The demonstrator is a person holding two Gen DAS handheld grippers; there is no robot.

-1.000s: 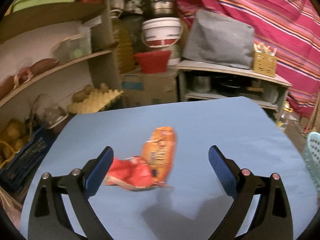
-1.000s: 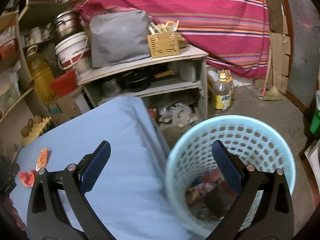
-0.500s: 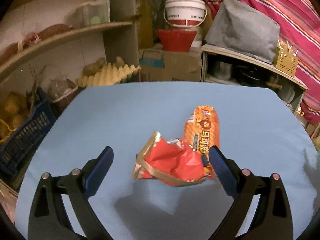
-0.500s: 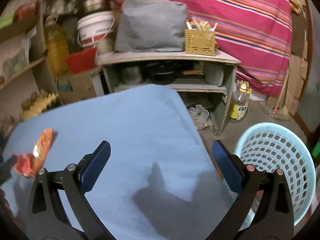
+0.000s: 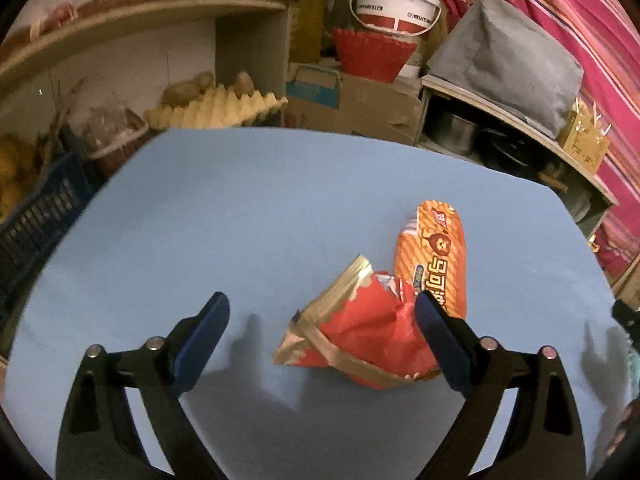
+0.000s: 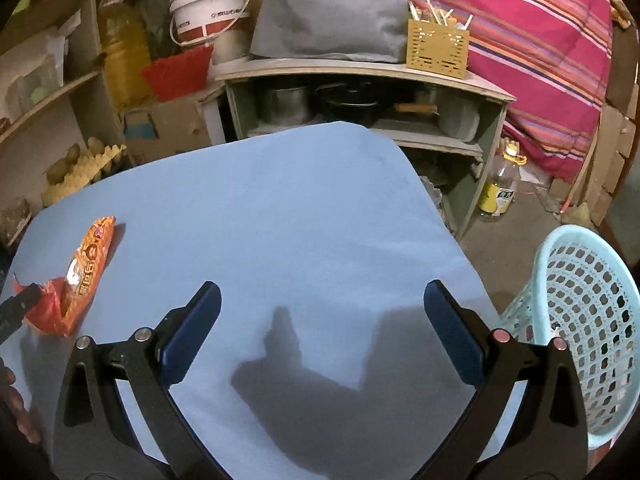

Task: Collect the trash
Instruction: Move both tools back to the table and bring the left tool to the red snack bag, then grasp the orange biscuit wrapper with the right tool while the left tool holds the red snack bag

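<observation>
A crumpled red wrapper (image 5: 368, 332) with gold edges lies on the blue table (image 5: 240, 208), touching an orange snack packet (image 5: 438, 256) behind it. My left gripper (image 5: 322, 340) is open, low over the table, with the red wrapper between its fingers, close to the right finger (image 5: 440, 344). Both wrappers also show at the far left of the right wrist view: the orange packet (image 6: 90, 258) and the red wrapper (image 6: 44, 304). My right gripper (image 6: 322, 336) is open and empty above the table's right half. A light blue trash basket (image 6: 580, 328) stands on the floor to the right.
Shelves with a blue crate (image 5: 36, 220), egg trays (image 5: 212, 108) and potatoes lie beyond the table's far left. A low cabinet (image 6: 360, 92) with pots, a white bucket (image 6: 208, 8), a grey bag and a yellow holder (image 6: 438, 46) stands behind. A bottle (image 6: 500, 188) is on the floor.
My left gripper has moved in and lower, so the red wrapper now sits between its fingers. My right gripper has swung left from over the basket to over the table.
</observation>
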